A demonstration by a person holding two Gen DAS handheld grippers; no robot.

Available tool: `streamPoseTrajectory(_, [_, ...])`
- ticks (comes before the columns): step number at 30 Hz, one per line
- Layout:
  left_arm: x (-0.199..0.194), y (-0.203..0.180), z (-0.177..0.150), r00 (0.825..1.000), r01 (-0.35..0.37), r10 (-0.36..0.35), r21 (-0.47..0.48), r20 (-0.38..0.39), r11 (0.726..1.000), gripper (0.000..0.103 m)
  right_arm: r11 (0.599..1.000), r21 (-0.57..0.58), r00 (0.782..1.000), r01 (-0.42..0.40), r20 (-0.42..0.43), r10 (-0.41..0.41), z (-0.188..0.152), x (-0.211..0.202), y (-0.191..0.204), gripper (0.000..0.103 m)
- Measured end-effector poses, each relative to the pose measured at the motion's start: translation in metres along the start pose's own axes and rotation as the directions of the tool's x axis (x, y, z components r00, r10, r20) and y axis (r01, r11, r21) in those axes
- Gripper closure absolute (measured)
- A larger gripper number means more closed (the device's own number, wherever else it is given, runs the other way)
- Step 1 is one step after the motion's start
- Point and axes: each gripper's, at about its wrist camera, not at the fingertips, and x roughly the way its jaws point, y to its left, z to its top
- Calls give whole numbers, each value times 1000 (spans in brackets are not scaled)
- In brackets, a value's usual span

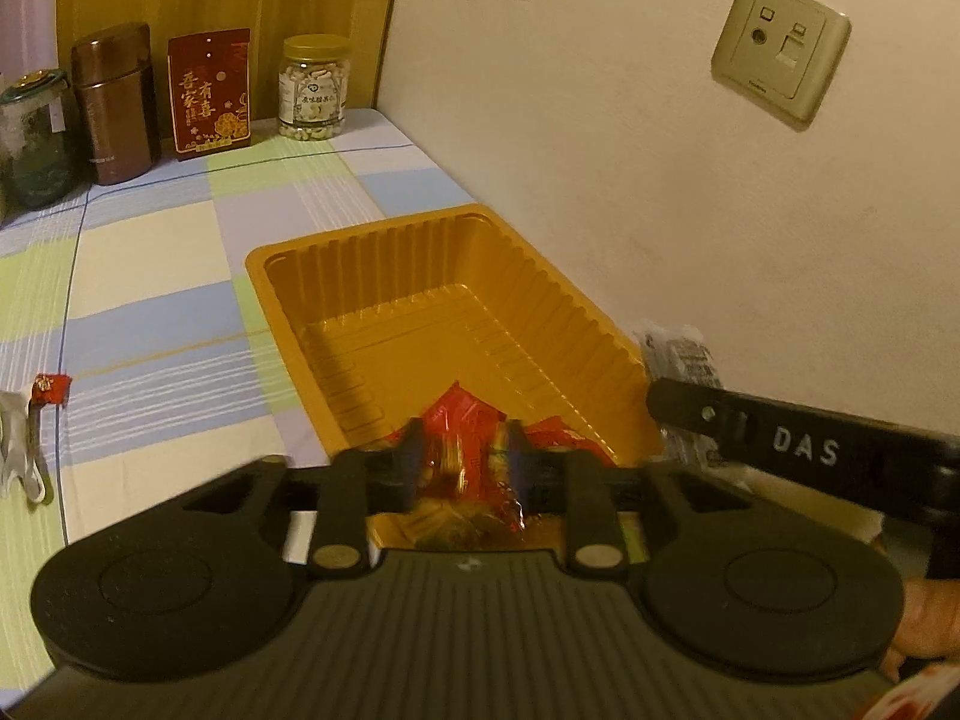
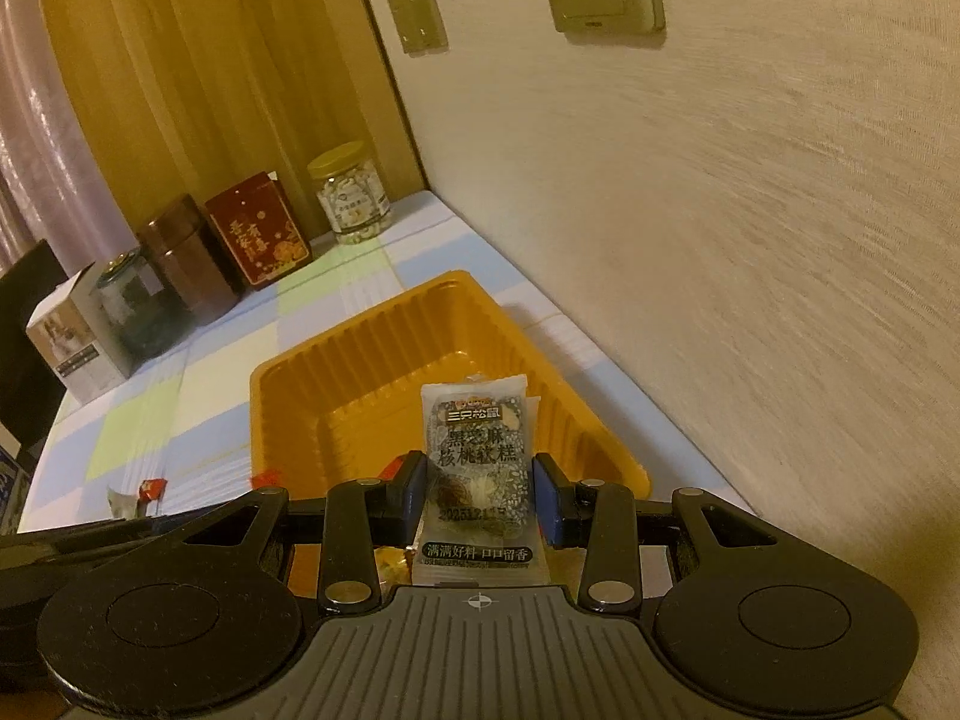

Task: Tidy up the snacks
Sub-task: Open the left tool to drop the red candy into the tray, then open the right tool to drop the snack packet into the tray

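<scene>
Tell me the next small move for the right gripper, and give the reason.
Probably open the right gripper to drop the sesame walnut cake packet. The packet is pinched between the pads and already hangs over the near end of the orange tray, whose floor beyond it is bare. The left gripper holds a red-wrapped candy beside it.

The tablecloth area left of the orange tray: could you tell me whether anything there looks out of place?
Yes: one red-wrapped candy lies alone on the checked tablecloth, well left of the orange tray, beside a white crumpled item. It looks like a stray snack not yet collected.
</scene>
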Motion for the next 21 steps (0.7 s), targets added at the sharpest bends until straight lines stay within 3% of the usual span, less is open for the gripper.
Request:
streamPoseTrajectory(13, [-26,34,-16,996,-90,92,-87,15,992,55,999,10,999,-31,-32,31,-2,8,2,65])
streamPoseTrajectory(21, [-37,43,-25,995,-92,96,-127,23,988,55,998,-9,997,-55,-52,54,2,23,15,65])
